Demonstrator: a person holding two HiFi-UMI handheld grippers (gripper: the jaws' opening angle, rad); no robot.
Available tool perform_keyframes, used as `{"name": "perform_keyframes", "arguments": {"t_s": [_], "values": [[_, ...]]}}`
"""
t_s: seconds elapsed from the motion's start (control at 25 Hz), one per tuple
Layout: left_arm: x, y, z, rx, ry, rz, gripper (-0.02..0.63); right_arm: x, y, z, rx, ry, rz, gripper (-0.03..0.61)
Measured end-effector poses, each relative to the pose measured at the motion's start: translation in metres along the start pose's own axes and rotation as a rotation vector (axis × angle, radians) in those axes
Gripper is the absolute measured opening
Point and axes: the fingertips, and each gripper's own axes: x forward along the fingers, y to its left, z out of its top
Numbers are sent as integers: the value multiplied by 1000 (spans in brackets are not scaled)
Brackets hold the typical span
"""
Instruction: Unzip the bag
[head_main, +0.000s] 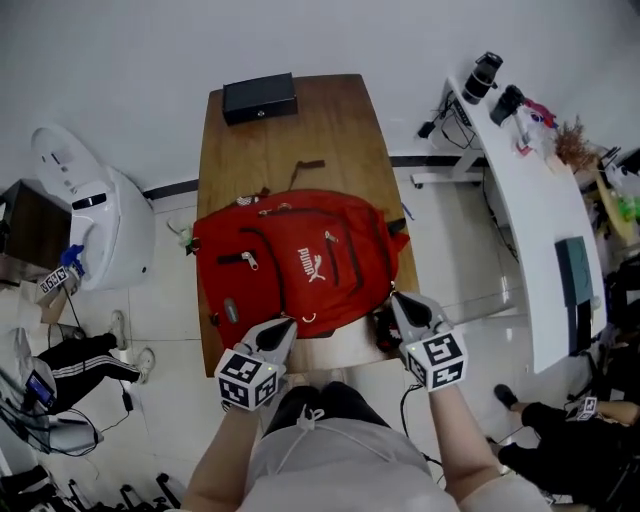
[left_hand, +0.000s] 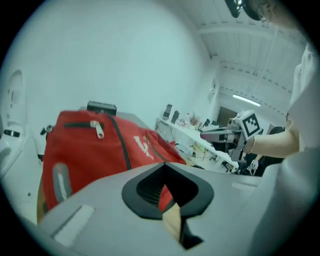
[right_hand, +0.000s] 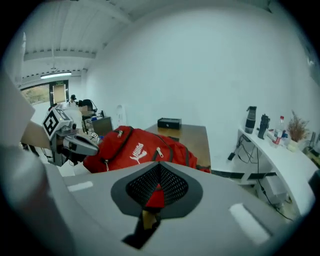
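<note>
While the red bag lies flat across the middle of the desk, both grippers sit at its 6 o'clock edge. The left gripper noses in at about 7 o'clock and the right gripper at 5 o'clock. Left fingers are drawn together with only a sliver of gap, and nothing is pinched between them. It's the same story on the right, fingers together and empty.

Now, this bag looks like soft fabric, slumped and only part filled, so it should be light. Expect it to slide and bunch up if it's tugged. The place to grab is a pull: that small silvery tab on the front pocket toward 9 o'clock, with another nearer 2 o'clock. Those tabs look thin and slick, so the pinch needs to be square. One gripper should probably clamp the cloth right beside the zip track to brace it. A black box at 12 o'clock is well clear.
</note>
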Motion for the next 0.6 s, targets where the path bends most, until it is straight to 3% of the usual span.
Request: {"name": "perform_keyframes", "arguments": {"t_s": [0.16,0.32,0.44,0.6], "values": [[-52,-18,60,96,-210,3,6,-27,48,52,-58,-117,14,8],[-114,-37,100,204,-382,-1,6,-52,89,80,-43,-226,30,8],[-152,-42,107,251,-442,13,6,-63,116,84,-20,-251,33,8],[-183,-39,89,237,-450,21,6,-74,144,70,2,-254,12,8]]}}
